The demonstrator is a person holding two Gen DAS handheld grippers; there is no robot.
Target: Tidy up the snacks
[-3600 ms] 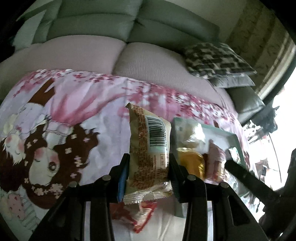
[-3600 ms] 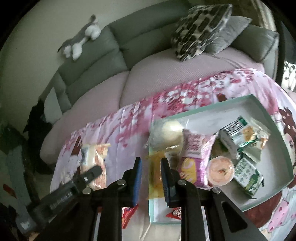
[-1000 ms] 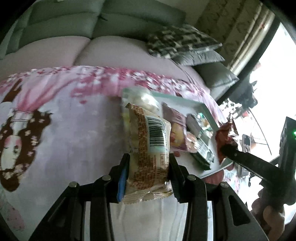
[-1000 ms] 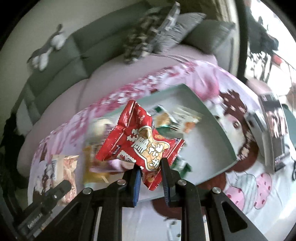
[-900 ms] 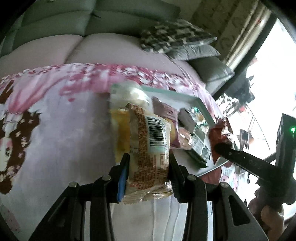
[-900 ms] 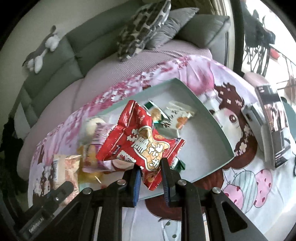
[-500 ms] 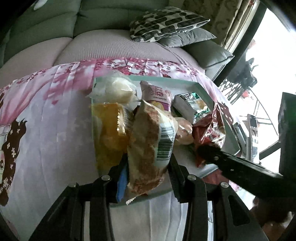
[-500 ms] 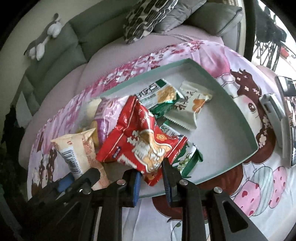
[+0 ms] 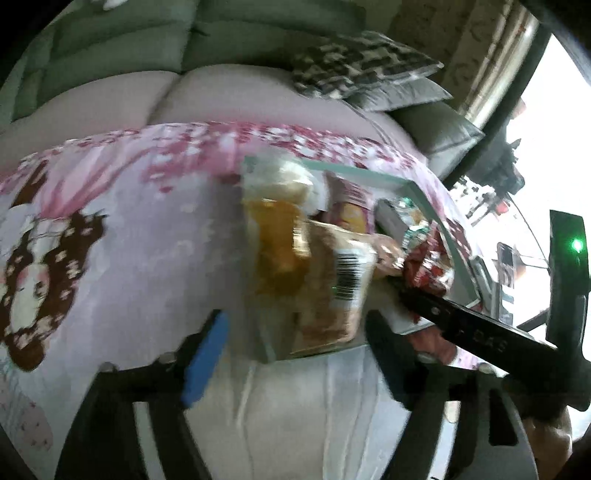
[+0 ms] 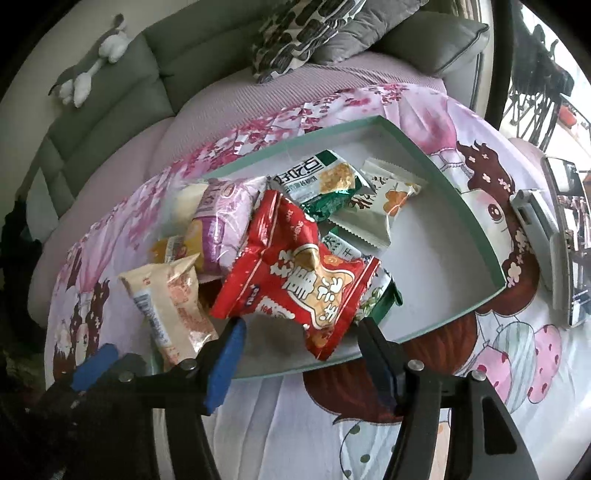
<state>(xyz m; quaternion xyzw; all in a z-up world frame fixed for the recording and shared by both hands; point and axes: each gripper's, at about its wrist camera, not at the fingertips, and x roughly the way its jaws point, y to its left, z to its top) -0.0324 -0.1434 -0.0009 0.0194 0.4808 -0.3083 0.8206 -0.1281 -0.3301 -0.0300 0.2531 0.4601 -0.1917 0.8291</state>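
My left gripper [image 9: 295,354] hangs over the near left corner of the teal tray [image 9: 417,188], its jaws opening. The beige barcoded packet [image 9: 332,288] lies loose between and ahead of the pads, resting on the tray's corner. In the right wrist view my right gripper [image 10: 301,362] also has its jaws opening. The red snack packet [image 10: 299,273] rests on other snacks in the tray [image 10: 472,229], its lower corner between the spread fingers without touching the pads. The beige packet [image 10: 173,302] leans at the tray's left end, beside the left gripper [image 10: 96,365].
The tray also holds a purple packet [image 10: 221,218], a green packet [image 10: 321,181], a white packet [image 10: 388,199] and a yellow one [image 10: 170,251]; its right half is bare. Flat devices [image 10: 554,240] lie right of the tray. A sofa with cushions [image 10: 303,33] stands behind.
Both grippers went from shut on their packets to wide apart. The beige packet and the red packet dropped onto the tray's contents. The left view swung slightly and is blurred.
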